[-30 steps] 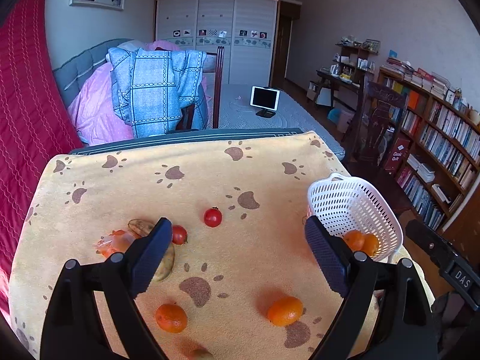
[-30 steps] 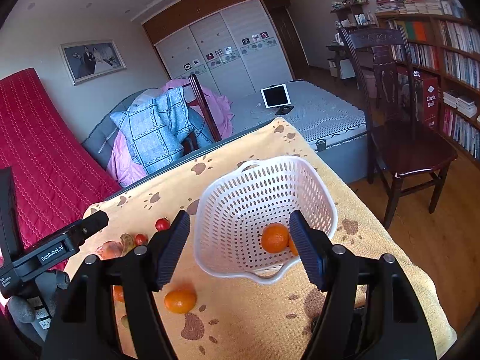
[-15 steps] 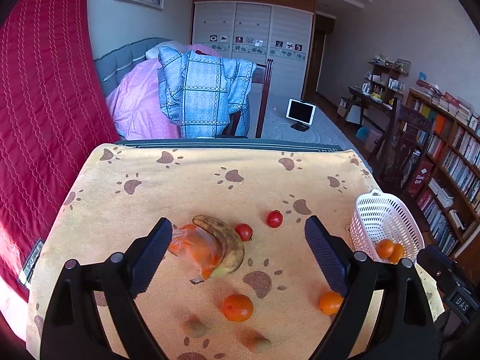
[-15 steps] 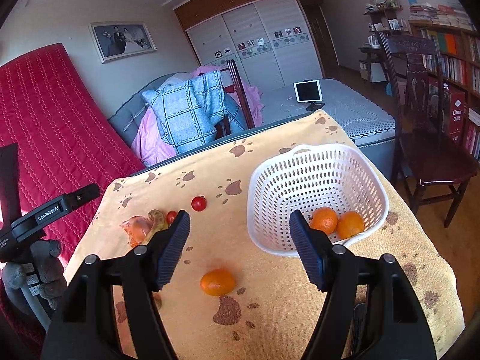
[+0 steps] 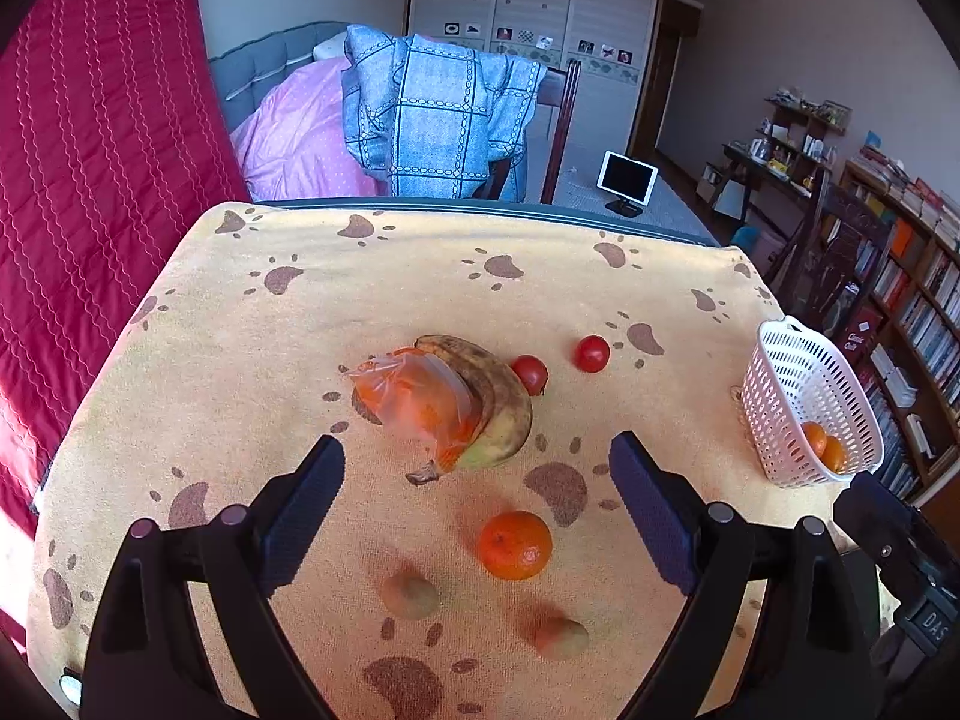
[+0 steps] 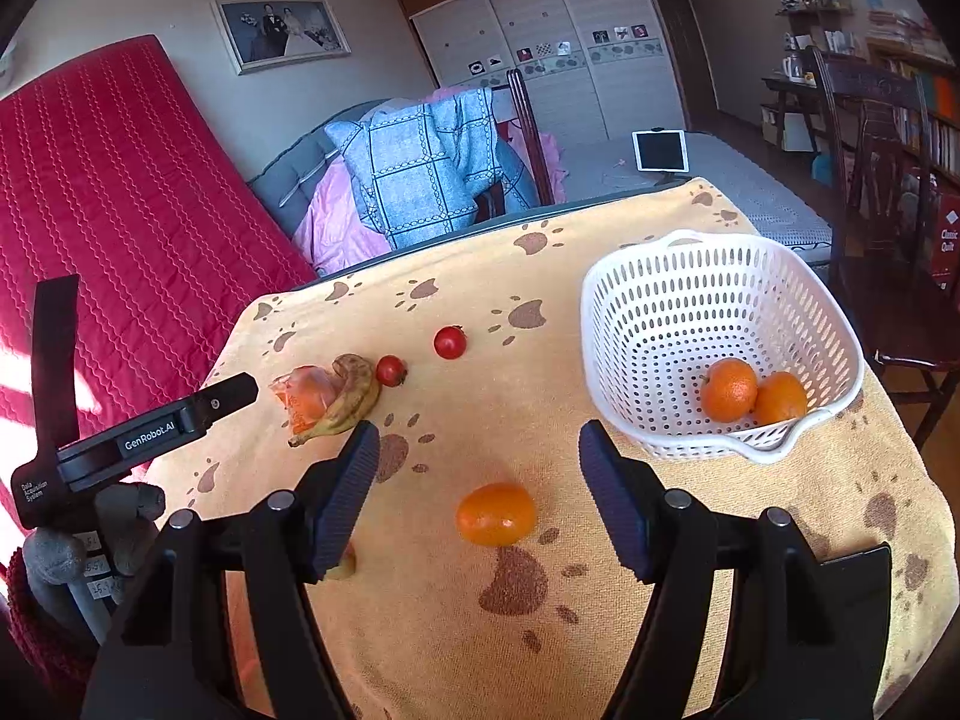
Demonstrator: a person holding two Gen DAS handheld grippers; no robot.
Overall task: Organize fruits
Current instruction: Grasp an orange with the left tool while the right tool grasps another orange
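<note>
Banana (image 5: 498,396) lies stem toward the camera — both tongs (image 5: 477,498) (image 6: 480,480) released, empty.

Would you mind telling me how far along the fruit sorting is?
Done: two oranges sit in the white basket. In hand: nothing; both grippers are open and empty. Left: loose oranges, two tomatoes, a banana, a bagged fruit, two pale fruits.

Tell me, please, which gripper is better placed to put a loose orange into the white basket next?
Probably the right gripper: open and empty, it frames an orange on the cloth, with the white basket just beside it. The left gripper frames another orange, farther from the basket.
</note>
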